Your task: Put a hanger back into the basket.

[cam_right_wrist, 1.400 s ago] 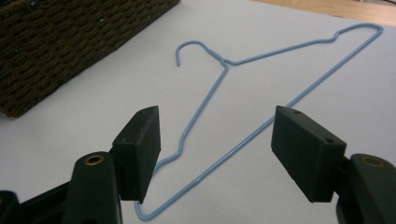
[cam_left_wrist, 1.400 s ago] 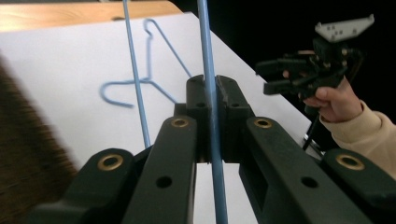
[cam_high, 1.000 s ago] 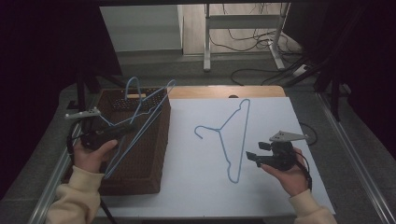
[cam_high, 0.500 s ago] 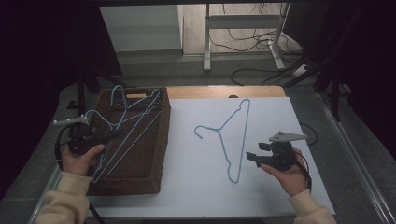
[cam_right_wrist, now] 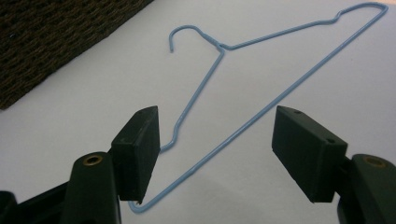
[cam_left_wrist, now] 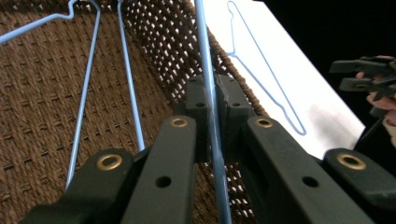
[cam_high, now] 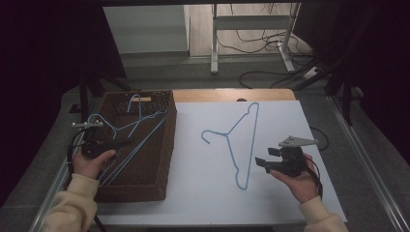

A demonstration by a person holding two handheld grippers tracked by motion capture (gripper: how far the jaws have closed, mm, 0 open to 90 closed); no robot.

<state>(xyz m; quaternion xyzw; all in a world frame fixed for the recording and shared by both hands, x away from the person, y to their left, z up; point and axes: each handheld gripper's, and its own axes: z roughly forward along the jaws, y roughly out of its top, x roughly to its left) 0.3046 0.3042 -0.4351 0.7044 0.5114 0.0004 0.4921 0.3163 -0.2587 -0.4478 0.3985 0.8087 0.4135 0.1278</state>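
Left gripper (cam_high: 126,142) (fingers clenched on hanger (cam_high: 140,126)) has sunk into basket (cam_high: 167,145); right gripper (cam_high: 263,157) fingers released.

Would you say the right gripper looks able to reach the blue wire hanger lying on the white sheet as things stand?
Probably yes: the right gripper hovers beside the blue wire hanger, its jaws open, with only bare white sheet between them.
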